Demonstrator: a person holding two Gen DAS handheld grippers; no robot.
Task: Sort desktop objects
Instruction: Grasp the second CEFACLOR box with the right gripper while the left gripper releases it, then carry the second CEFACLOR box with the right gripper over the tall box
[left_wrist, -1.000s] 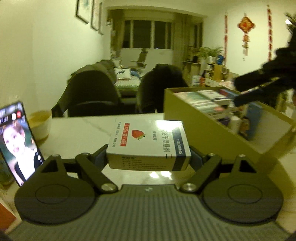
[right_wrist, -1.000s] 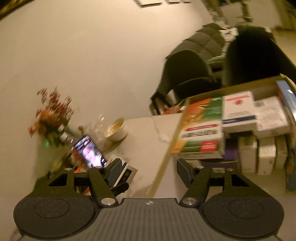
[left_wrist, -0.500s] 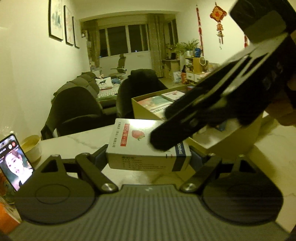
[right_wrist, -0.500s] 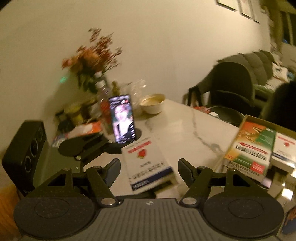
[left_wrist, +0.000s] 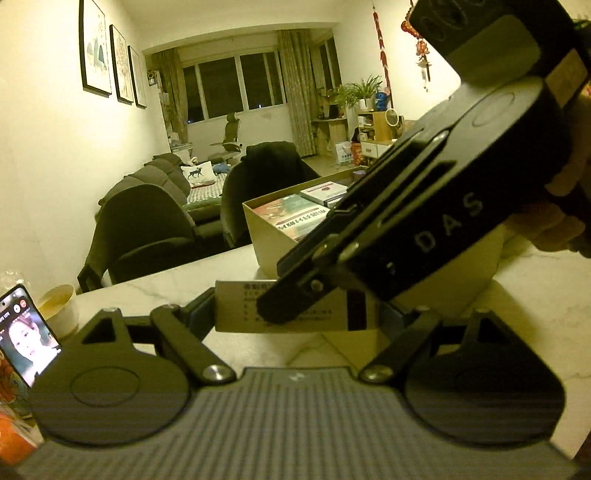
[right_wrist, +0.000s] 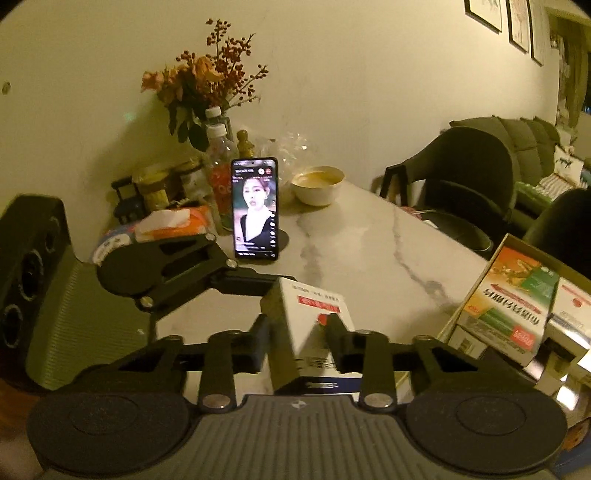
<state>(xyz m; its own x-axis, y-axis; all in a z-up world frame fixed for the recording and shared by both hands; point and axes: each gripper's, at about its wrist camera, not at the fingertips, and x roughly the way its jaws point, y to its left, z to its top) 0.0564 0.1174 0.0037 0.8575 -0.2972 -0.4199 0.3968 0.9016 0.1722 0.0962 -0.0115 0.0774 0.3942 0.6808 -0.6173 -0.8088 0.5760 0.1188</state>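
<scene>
Right wrist: medicine box (right_wrist: 314, 332) clamped by both right tool (right_wrist: 297, 341) and left tool (left_wrist: 295, 314)

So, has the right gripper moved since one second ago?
Yes. The right gripper swung left from the cardboard box toward the phone, closing on the medicine box.

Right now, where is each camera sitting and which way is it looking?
Left wrist: sits on the left claw, faces the sofa and windows; a hand shows behind the right claw.
Right wrist: sits on the right claw, faces the wall with the flowers; no hand shows.
Both see: the box held by both claws, the phone, the bowl and the carton.
</scene>
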